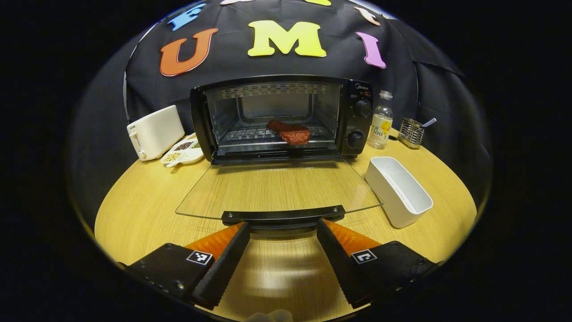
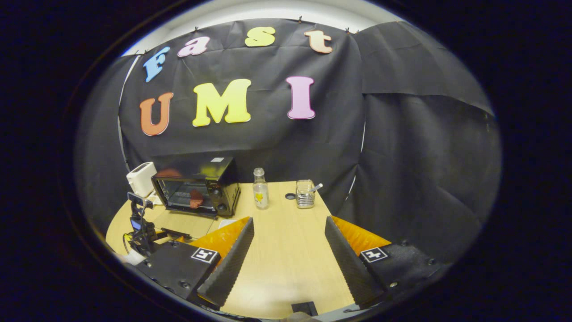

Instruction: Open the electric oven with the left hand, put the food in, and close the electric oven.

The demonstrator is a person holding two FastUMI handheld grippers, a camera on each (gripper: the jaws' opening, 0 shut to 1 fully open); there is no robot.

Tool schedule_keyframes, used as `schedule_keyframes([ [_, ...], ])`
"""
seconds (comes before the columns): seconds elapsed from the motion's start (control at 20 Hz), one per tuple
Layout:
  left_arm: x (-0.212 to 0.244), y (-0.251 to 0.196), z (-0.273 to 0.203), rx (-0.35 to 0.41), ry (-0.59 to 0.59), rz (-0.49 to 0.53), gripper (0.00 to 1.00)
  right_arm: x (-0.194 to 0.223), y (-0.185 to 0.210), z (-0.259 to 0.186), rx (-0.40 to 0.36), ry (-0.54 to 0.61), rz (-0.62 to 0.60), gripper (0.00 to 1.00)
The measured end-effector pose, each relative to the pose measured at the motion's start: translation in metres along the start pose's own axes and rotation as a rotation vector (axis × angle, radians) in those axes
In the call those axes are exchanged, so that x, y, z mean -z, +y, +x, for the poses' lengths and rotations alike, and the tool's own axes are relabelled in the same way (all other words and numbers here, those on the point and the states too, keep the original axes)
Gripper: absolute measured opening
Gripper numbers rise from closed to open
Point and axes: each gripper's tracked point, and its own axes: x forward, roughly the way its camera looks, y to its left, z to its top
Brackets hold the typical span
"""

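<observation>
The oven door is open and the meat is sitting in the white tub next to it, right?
Not quite. The oven door is open, but the meat lies on the rack inside the oven, not in the white tub. The left gripper view shows it.

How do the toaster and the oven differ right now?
The toaster is white; the oven is black. The toaster is the smaller of the two and stands to the oven's left. The oven's glass door lies folded down flat with meat on its rack, while the toaster has no door and nothing showing in it. Both stand on the round wooden table against the back.
</observation>
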Motion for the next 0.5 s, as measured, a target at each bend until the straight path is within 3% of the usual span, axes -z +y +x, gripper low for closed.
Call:
schedule_keyframes([
  [0.5, -0.023, -0.001, -0.014, -0.002, -0.023, 0.005, 0.96, -0.002, 0.013, 0.0, 0.011, -0.017, 0.013, 1.0],
])
